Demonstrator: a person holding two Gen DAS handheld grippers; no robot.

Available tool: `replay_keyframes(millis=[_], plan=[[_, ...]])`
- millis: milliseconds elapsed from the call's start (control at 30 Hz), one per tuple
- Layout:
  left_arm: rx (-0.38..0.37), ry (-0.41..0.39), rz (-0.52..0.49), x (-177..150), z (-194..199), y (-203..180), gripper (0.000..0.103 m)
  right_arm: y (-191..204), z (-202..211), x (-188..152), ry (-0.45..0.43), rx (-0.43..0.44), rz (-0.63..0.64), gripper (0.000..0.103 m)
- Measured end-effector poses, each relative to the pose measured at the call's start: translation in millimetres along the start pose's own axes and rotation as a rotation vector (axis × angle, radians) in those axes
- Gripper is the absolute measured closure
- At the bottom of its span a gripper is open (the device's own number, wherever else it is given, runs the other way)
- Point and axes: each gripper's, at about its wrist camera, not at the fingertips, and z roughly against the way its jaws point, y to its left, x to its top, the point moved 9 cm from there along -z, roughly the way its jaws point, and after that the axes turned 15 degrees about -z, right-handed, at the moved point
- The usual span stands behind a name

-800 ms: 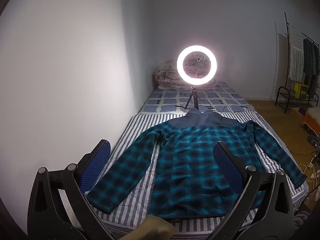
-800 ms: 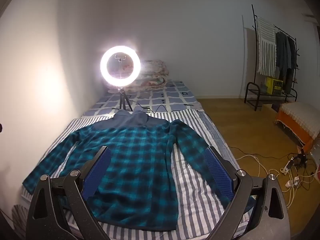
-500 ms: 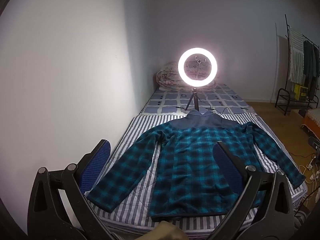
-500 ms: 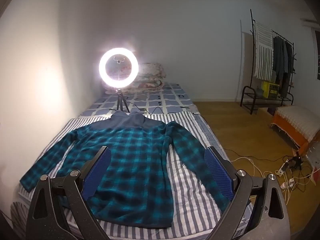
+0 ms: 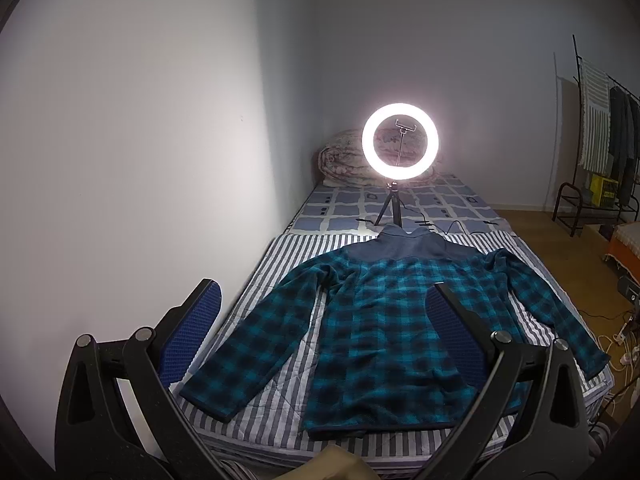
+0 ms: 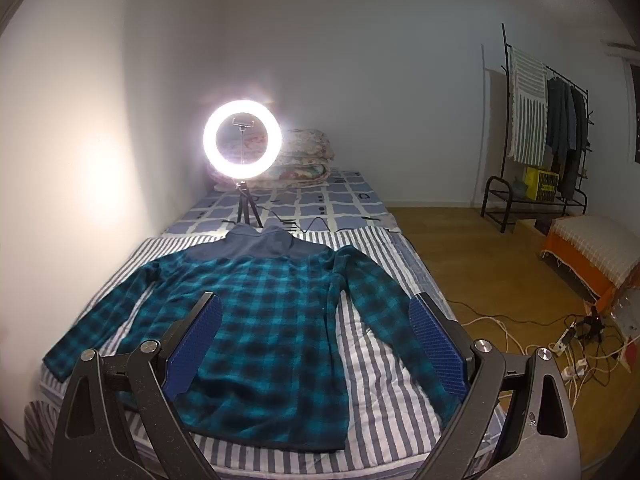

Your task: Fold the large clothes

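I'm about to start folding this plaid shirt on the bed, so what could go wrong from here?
1. The ring light stands on its tripod just behind the shirt's collar; folding the top could tip it.
2. Its cable trails beside the collar and might snag.
3. One sleeve cuff lies near the mattress edge and may slide off.

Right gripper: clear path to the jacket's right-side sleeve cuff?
Probably yes. The right gripper is open and empty, and the sleeve lies flat on the striped sheet with nothing on it.
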Motion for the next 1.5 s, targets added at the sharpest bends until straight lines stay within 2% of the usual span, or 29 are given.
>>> replay_keyframes(millis=[1500], plan=[[0.017,-0.013,-0.002,3,5,9,0.0,14,-15,-8,-0.003,0.026,0.015,0.008]])
